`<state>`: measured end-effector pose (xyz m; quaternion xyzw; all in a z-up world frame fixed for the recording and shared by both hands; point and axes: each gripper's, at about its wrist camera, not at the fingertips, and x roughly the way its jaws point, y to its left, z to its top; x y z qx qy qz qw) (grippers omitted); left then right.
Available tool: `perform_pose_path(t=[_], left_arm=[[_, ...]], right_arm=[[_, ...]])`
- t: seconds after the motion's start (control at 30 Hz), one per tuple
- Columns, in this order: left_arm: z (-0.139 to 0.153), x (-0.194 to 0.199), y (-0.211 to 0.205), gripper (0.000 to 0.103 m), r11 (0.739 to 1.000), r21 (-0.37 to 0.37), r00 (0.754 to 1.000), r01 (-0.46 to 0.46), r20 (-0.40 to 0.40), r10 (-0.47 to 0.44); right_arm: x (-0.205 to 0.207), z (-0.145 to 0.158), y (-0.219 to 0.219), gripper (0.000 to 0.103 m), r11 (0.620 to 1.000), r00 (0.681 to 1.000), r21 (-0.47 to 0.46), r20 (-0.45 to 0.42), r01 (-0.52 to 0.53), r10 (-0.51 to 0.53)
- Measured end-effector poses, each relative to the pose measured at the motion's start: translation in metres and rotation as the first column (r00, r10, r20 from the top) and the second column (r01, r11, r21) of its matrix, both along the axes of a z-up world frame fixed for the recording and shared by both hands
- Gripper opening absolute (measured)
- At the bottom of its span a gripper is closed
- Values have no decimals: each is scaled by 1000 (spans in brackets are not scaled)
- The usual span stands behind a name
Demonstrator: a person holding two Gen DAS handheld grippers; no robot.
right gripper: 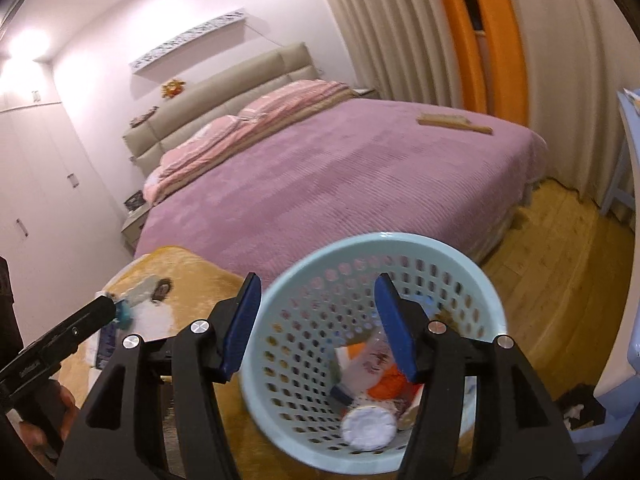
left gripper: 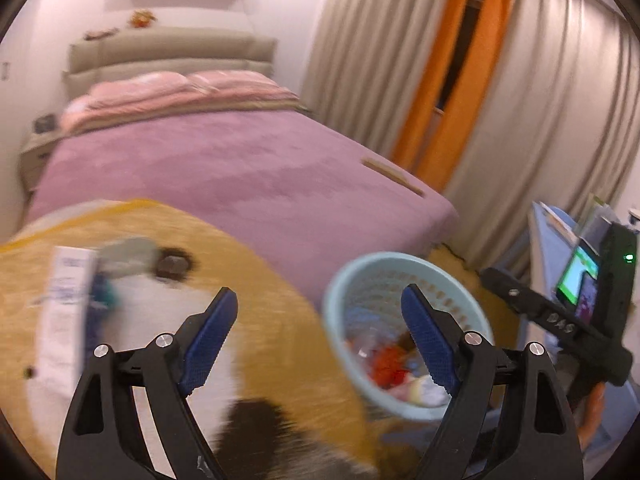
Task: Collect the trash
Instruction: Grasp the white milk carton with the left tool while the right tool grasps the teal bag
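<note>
Blue-padded left gripper [left gripper: 318, 312], left wrist view: jaws wide apart, nothing between them.
Basket [left gripper: 340, 292], right of centre: pale blue, perforated, trash inside.
White box [left gripper: 64, 312], left edge: on the yellow rug [left gripper: 280, 292], print too blurred to read.
Right gripper [right gripper: 316, 312], right wrist view: jaws apart, empty, above the basket.
Trash [right gripper: 368, 426]: lower centre, inside the basket; no label legible.

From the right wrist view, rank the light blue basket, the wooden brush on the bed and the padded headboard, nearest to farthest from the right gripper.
1. Light blue basket: directly under the open right gripper, trash inside.
2. Wooden brush: on the purple bedspread, toward the bed's right edge by the curtains.
3. Padded headboard: at the far end of the bed, against the wall.
</note>
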<state>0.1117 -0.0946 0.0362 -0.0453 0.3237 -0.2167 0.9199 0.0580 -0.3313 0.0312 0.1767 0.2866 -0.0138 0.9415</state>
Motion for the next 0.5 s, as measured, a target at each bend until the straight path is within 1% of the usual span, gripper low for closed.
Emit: perform_pose_path(t=[0.07,0.13,0.17,0.27,0.33,0.43,0.5], left_arm=[[5,-2,22,82,997,20,997,-73,19,73],[8,-1,50,85,988,27,989,-150,22,149],[9,1,66,86,981,29,981,-192,22,191],[8,7,100,87,961,49,962,-273,16,273],[3,13,118,89,949,69,951,-307,-4,308],[-9,24,138,90,943,103,945,-317,-53,324],[-21,31,144,90,937,149,941,-315,-79,329]], right_arm=[[-1,5,12,56,1000,1000,-7,16,-26,26],[1,11,27,56,998,998,-12,29,-58,58],[2,13,35,56,997,997,-18,35,-73,74],[7,19,60,57,991,991,-38,52,-125,127],[11,20,77,60,986,985,-50,55,-159,161],[21,21,104,61,975,975,-67,54,-211,214],[30,20,125,61,965,966,-75,46,-252,256]])
